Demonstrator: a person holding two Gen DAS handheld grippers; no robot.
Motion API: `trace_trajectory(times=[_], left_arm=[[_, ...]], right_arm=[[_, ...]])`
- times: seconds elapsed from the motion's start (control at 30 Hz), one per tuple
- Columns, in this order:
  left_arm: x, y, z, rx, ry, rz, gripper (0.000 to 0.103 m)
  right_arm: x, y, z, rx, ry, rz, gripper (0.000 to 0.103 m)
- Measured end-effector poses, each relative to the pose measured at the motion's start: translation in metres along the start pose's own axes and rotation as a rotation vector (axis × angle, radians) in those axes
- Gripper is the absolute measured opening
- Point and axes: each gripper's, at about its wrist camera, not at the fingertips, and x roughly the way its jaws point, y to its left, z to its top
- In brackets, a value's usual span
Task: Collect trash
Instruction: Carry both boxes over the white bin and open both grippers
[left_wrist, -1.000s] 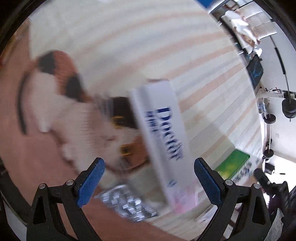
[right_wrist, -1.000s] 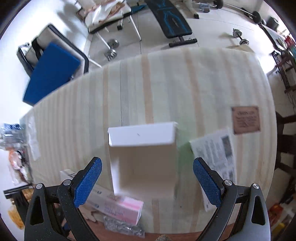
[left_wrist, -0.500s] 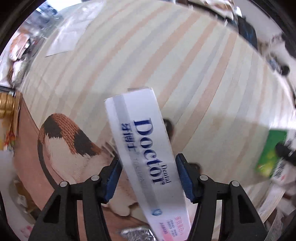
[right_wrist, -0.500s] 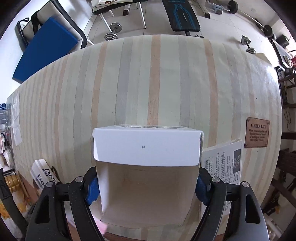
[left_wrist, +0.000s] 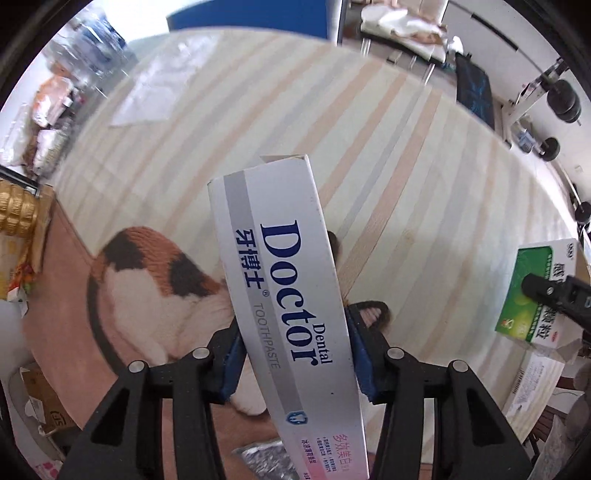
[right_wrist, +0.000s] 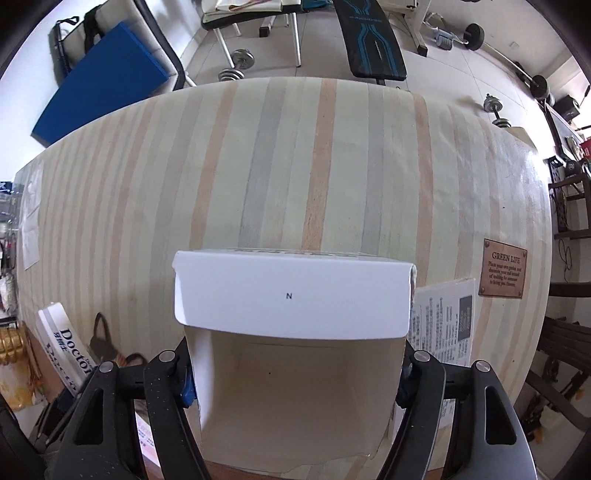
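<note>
My left gripper (left_wrist: 295, 354) is shut on a white "Doctor Dental" toothpaste box (left_wrist: 284, 295) and holds it tilted above the striped table (left_wrist: 406, 184). My right gripper (right_wrist: 295, 373) is shut on an open white and green carton (right_wrist: 291, 299), its flap facing me. The toothpaste box also shows in the right wrist view (right_wrist: 68, 350), and the green carton in the left wrist view (left_wrist: 535, 291). A silver foil blister pack (left_wrist: 266, 458) lies below the toothpaste box.
A cat-picture mat (left_wrist: 147, 288) lies under the left gripper. A printed leaflet (right_wrist: 443, 321) and a brown "Green Life" plaque (right_wrist: 504, 267) lie at the table's right. A clear plastic sheet (left_wrist: 155, 92) lies far left. Gym gear stands beyond the table.
Both grippers have gone from open to shut: the left on the toothpaste box, the right on the carton. Both boxes have been lifted off the table.
</note>
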Motion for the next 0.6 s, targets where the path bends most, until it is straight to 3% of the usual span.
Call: trace_trajectory(times=[0.17, 0.33, 0.43, 0.6], left_arm=[[-0.052, 0.022, -0.026, -0.027, -0.085, -0.015, 0.046], [-0.096, 0.063, -0.063, -0.068, -0.157, -0.055, 0.046], [-0.125, 0.088, -0.099, -0.085, -0.199, -0.055, 0.046], [-0.16, 0.146, -0.195, -0.151, -0.239, -0.039, 0.046]], right_arm=[[-0.037, 0.005, -0.028, -0.05, -0.047, 0.038, 0.076], [-0.082, 0.019, -0.085, -0.117, -0.096, 0.103, 0.076], [-0.104, 0.032, -0.13, -0.163, -0.11, 0.148, 0.076], [-0.131, 0.052, -0.227, -0.265, -0.108, 0.204, 0.076]])
